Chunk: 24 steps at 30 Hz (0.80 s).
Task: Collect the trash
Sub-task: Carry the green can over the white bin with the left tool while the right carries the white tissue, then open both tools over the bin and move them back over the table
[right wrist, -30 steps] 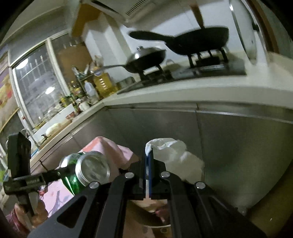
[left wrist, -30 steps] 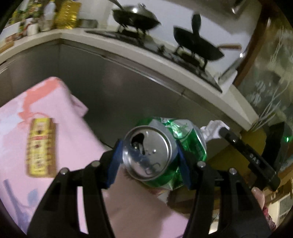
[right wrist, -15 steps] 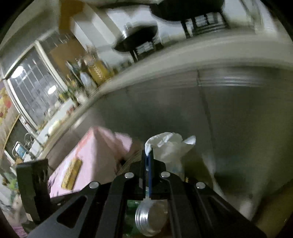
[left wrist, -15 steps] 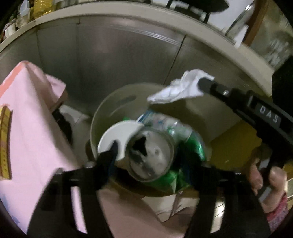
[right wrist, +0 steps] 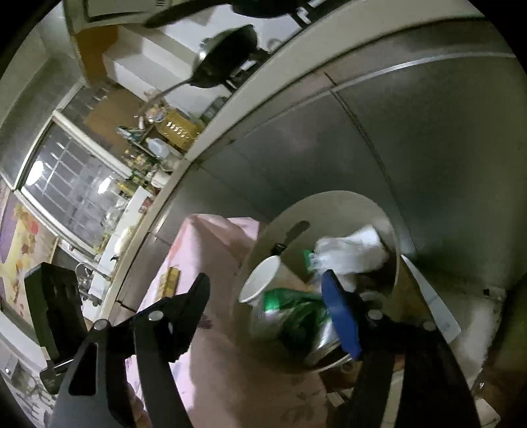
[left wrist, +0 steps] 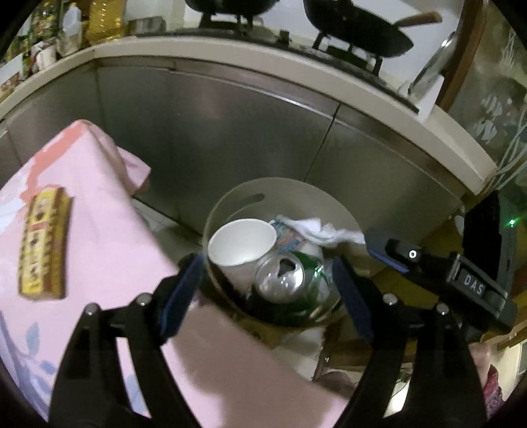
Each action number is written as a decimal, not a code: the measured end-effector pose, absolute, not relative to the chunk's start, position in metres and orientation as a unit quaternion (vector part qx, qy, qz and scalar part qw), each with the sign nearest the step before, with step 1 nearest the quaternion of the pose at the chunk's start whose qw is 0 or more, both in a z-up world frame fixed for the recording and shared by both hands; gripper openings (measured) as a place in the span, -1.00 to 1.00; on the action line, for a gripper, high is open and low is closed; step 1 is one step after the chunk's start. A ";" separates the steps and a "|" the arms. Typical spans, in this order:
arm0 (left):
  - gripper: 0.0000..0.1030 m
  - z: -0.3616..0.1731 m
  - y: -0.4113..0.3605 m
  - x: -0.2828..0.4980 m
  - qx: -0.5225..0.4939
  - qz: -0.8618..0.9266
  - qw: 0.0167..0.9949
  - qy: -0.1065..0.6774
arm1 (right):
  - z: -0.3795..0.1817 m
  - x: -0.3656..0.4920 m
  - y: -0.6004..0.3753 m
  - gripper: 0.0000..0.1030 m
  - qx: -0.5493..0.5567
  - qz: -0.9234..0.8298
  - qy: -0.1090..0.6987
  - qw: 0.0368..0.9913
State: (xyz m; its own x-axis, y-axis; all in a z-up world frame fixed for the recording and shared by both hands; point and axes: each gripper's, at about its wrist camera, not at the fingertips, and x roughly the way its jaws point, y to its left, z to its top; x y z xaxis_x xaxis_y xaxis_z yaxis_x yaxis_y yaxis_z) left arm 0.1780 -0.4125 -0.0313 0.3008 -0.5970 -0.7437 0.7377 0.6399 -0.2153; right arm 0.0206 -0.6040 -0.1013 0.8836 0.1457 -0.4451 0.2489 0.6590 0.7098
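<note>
Two grippers over one round bin, both with nothing between the fingers. Far left, on pink cloth (left wrist: 108, 263) draped over a table: yellow carton (left wrist: 44, 243), lying flat, well apart from the bin. Next, left gripper (left wrist: 266, 286): blue-padded fingers (left wrist: 179, 296) spread wide, no pad pressing on anything, poised just above the near rim of the pale bin (left wrist: 230, 200), which stands on the floor between the cloth-covered table and the steel cabinet fronts (left wrist: 230, 131). Inside the bin, left to right: white paper cup (left wrist: 242, 243) tipped with its mouth toward the camera, crushed green can (left wrist: 286, 280) lying just beside and touching the cup, silver top with open mouth facing up, then crumpled white tissue (left wrist: 329, 232) at the far right of the heap, resting on other wrappers. Right of that, reaching in from the right edge of the left view: right gripper (right wrist: 268, 306), jaws opening, tissue already lying free in the bin and not pinched; one blue pad (right wrist: 341, 316) near the can, the other finger out over the pink cloth. Whether that pad touches the can: cannot tell. Above everything, far: black pans (left wrist: 359, 29) on the stove along the counter.
</note>
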 end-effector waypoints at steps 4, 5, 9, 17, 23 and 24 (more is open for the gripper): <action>0.51 -0.015 -0.381 0.156 0.094 -0.400 0.823 0.392 | -0.090 0.005 -0.585 0.31 0.421 -0.025 0.222 0.879; 0.51 -0.013 -0.374 0.151 0.098 -0.394 0.829 0.385 | -0.089 -0.001 -0.580 0.31 0.422 -0.029 0.220 0.879; 0.51 -0.008 -0.346 0.135 0.108 -0.373 0.847 0.364 | -0.084 -0.021 -0.553 0.31 0.406 -0.063 0.218 0.885; 0.51 -0.009 -0.287 0.111 0.127 -0.332 0.870 0.342 | -0.082 -0.047 -0.490 0.31 0.355 -0.131 0.231 0.896; 0.57 -0.007 -0.242 0.103 0.120 -0.297 0.887 0.333 | -0.083 -0.045 -0.456 0.31 0.341 -0.133 0.243 0.898; 0.58 -0.007 -0.233 0.102 0.119 -0.289 0.890 0.331 | -0.082 -0.043 -0.451 0.31 0.339 -0.131 0.246 0.898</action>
State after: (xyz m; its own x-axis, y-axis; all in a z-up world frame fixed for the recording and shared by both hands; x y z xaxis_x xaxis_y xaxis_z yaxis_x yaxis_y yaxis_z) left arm 0.1023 -0.2332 -0.0071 0.6138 -0.4364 -0.6579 0.5938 0.8044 0.0204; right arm -0.0433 -0.4509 -0.0820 0.8444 -0.0693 -0.5312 0.4032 0.7351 0.5451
